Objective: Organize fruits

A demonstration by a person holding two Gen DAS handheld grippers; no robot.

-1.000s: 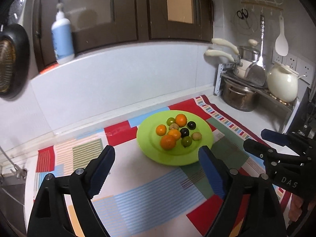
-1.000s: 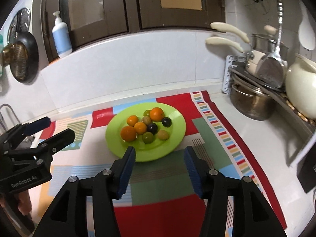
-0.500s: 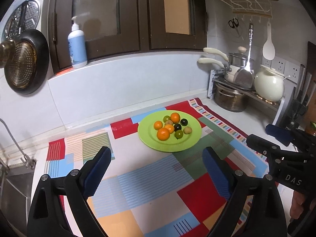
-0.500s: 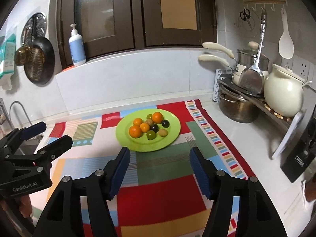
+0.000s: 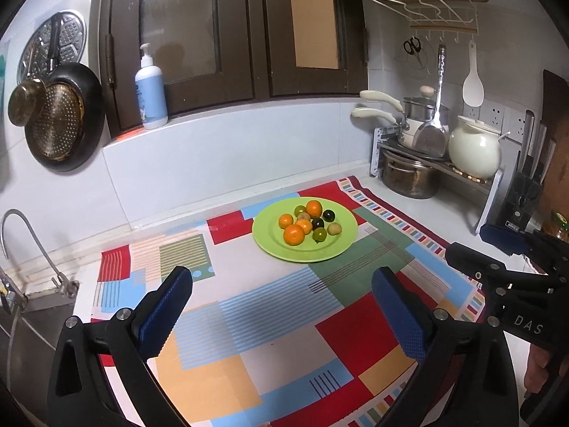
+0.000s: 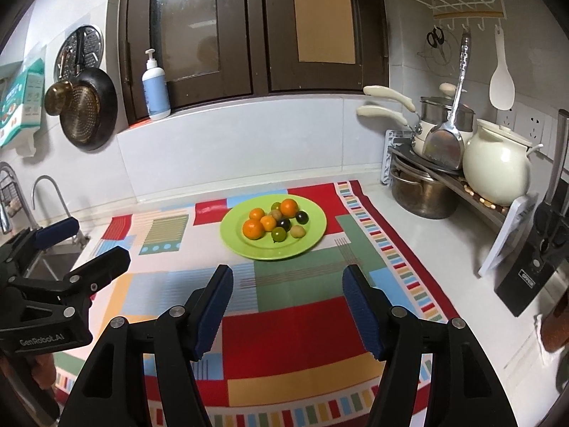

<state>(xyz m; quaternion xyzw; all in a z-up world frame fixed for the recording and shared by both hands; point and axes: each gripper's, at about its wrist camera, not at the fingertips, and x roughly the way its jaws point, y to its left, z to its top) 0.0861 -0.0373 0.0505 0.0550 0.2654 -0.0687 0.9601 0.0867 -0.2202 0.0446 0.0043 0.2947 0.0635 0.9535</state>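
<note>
- Left wrist view: my left gripper (image 5: pixel 281 306) hangs over the patchwork cloth mat (image 5: pixel 270 334), blue pads opening wide, nothing between them.
- The round lime-green plate (image 5: pixel 338 249) sits at twelve o'clock, well ahead, piled with small orange, green and dark fruits (image 5: pixel 308 223).
- Risk, I judge: round fruits roll off if nudged.
- My right gripper (image 6: pixel 286 302) stands half apart, empty.

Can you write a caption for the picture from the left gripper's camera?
Left gripper opening, empty, above a patchwork mat, facing a green plate of small fruits.
</note>
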